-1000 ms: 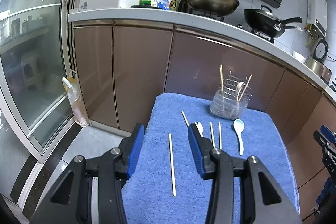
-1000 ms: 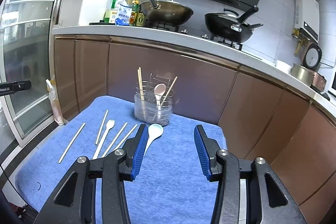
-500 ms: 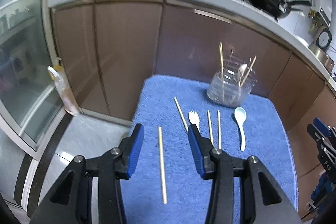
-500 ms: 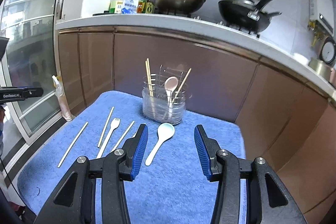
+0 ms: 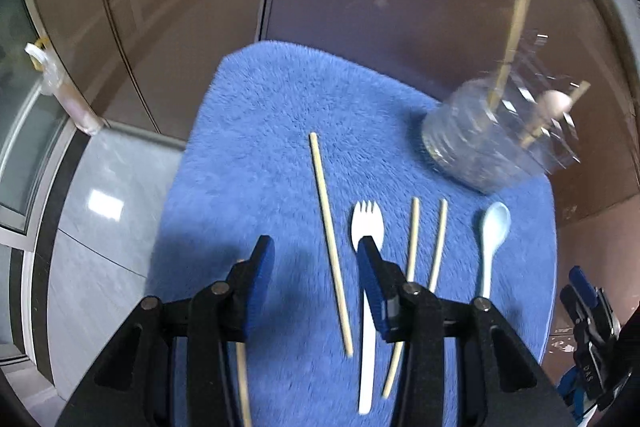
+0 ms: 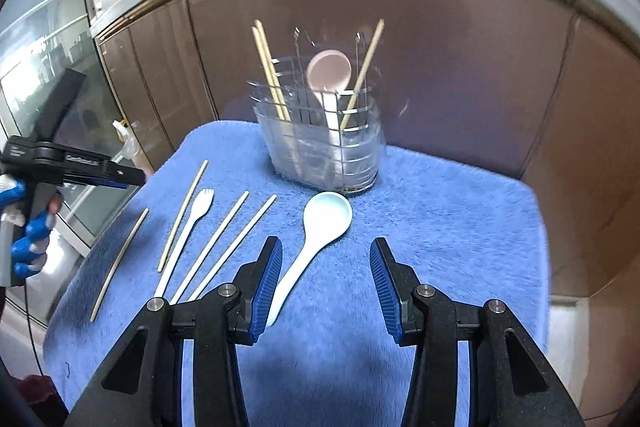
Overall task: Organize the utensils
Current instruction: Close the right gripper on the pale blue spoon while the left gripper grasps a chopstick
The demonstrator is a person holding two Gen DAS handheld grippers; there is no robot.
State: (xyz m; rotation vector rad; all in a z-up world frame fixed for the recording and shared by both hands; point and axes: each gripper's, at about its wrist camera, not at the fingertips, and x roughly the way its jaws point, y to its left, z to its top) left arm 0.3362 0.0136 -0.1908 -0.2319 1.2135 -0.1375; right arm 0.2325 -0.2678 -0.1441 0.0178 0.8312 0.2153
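Note:
On the blue towel [image 5: 272, 131] lie several wooden chopsticks [image 5: 330, 239], a white spork [image 5: 367, 227] and a pale blue spoon [image 5: 493, 231]. A clear utensil holder [image 5: 480, 143] at the back right holds chopsticks and a pink spoon. My left gripper [image 5: 316, 279] is open and empty, low over one chopstick, its right finger over the spork's handle. My right gripper [image 6: 326, 287] is open and empty, just above the pale blue spoon's [image 6: 320, 227] handle, with the holder [image 6: 320, 139] beyond it. The chopsticks [image 6: 224, 231] and spork [image 6: 188, 227] lie to its left.
Brown cabinet doors [image 6: 460, 59] stand right behind the towel-covered table. The towel's [image 6: 460, 219] right part is bare. The left hand-held gripper [image 6: 52, 167] shows at the left edge. Floor tiles [image 5: 100, 207] lie to the left of the table.
Both grippers have moved forward and tilted down toward the towel. The left one went from over the leftmost chopstick to the one beside the spork. The right one closed in on the blue spoon.

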